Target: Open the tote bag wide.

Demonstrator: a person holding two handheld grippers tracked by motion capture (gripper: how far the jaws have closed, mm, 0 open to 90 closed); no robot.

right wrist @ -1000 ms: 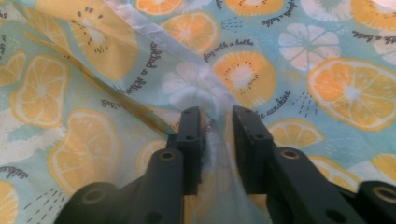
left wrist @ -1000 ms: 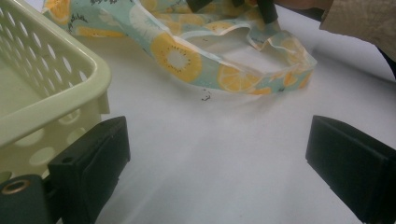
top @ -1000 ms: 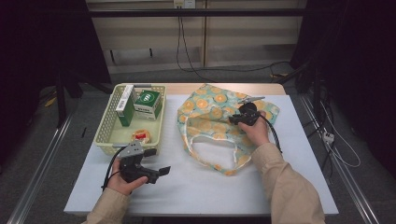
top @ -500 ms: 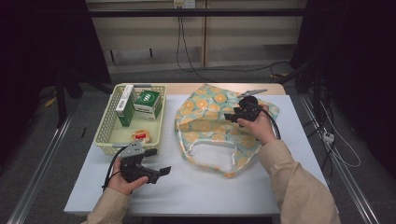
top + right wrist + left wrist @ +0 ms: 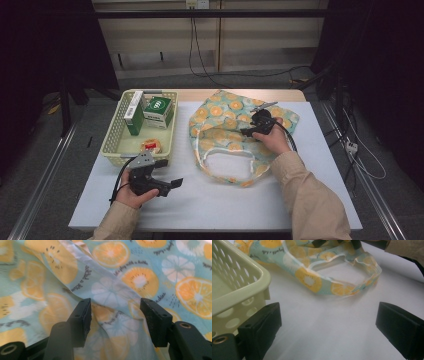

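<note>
bag: fruit-print fabric bag [image 5: 235, 135] lies flat at centre right of the counter [image 5: 210, 200], mouth toward frame bottom
right gripper [image 5: 248, 131]: jaws apart, have just been opening, a fabric fold between them, unpinched
left gripper [image 5: 170, 185]: lower left, jaws wide apart, holding nothing
risk: closing here probably pinches both layers, so the mouth stays shut; thin fold may slip
risk 2: bag could drag toward basket [image 5: 112, 145]
change: right gripper sits lower than half a second ago; bag flatter

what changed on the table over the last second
The right gripper moved up over the fruit-print bag and back; its fingers have just been opening, fabric lying slack between them. The bag's mouth spread wider. The left gripper and basket stayed put.
</note>
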